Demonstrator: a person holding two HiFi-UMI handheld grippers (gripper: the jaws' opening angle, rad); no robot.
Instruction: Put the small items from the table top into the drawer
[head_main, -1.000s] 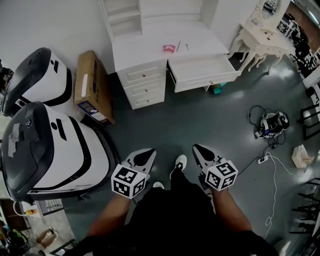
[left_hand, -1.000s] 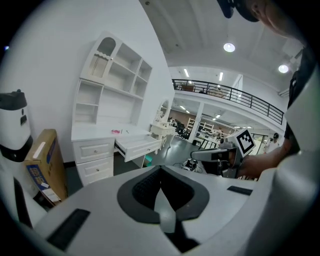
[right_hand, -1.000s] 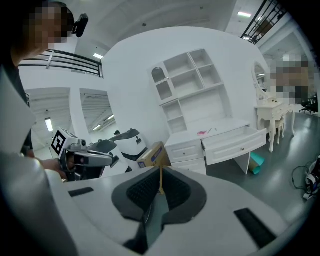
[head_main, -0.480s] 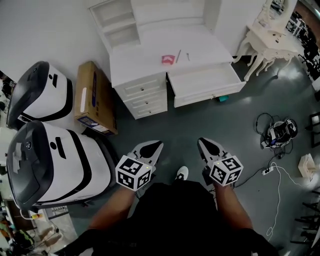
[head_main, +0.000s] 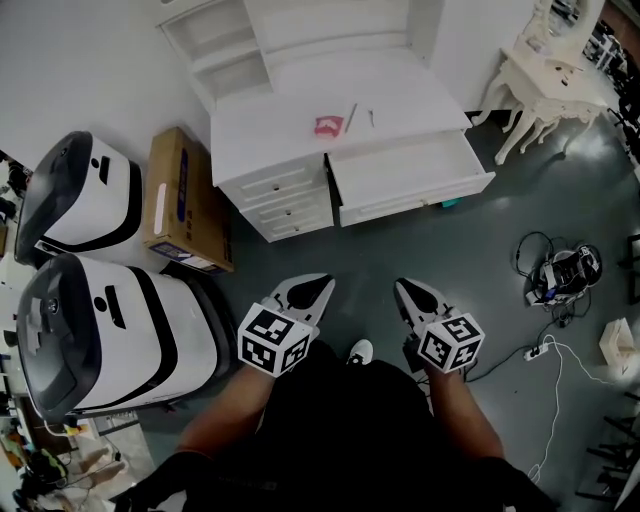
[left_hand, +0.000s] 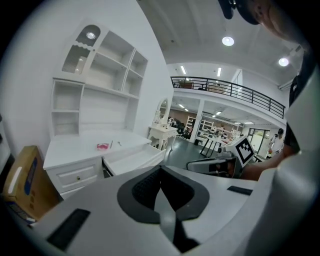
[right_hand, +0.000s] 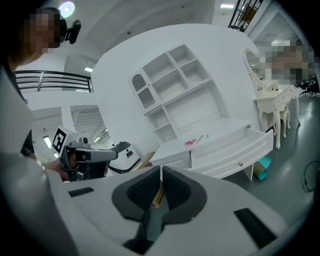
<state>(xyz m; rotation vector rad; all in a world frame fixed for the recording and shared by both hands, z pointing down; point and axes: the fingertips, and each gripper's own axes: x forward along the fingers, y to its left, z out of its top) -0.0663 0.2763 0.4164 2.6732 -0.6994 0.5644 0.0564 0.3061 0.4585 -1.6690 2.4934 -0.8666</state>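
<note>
1. Left tool (head_main: 312, 292): the jaws are pressed together. The left gripper view shows the dark pads (left_hand: 145, 187) meeting along one seam with nothing between them. The tool hangs over the grey floor, well short of the front of the desk (head_main: 270, 130).
2. Right tool (head_main: 412, 295): the jaws are pressed together, leaving only a hairline slit between the pads (right_hand: 142, 190), and they pinch nothing. The tool hangs level with the left tool, also well short of the desk front.
3. Desk: a white unit with a shelved hutch at its rear and a stack of three small drawers (head_main: 285, 195) under its left half.
4. Drawer (head_main: 400, 175): it is pulled out from the right half of the desk front. No items can be made out inside it.
5. Task items, all lying on the desk top just behind the open drawer:
   - a small pink item (head_main: 328, 126), towards the desk centre;
   - a long thin stick (head_main: 351, 115), just right of the pink item;
   - a short thin piece (head_main: 371, 118), just right of the stick and apart from it.
6. Cardboard box (head_main: 185, 200): it lies on the floor against the left side of the desk.
7. Two white and black machine housings (head_main: 100, 330) stand further left of the desk, beyond the box.
8. A teal object (head_main: 450, 203) sits on the floor under the right end of the drawer.
9. An ornate white dressing table (head_main: 545, 80) stands to the right of the desk, apart from it.
10. A bundle of cables (head_main: 560, 270) lies on the floor, to the front right of the desk.
</note>
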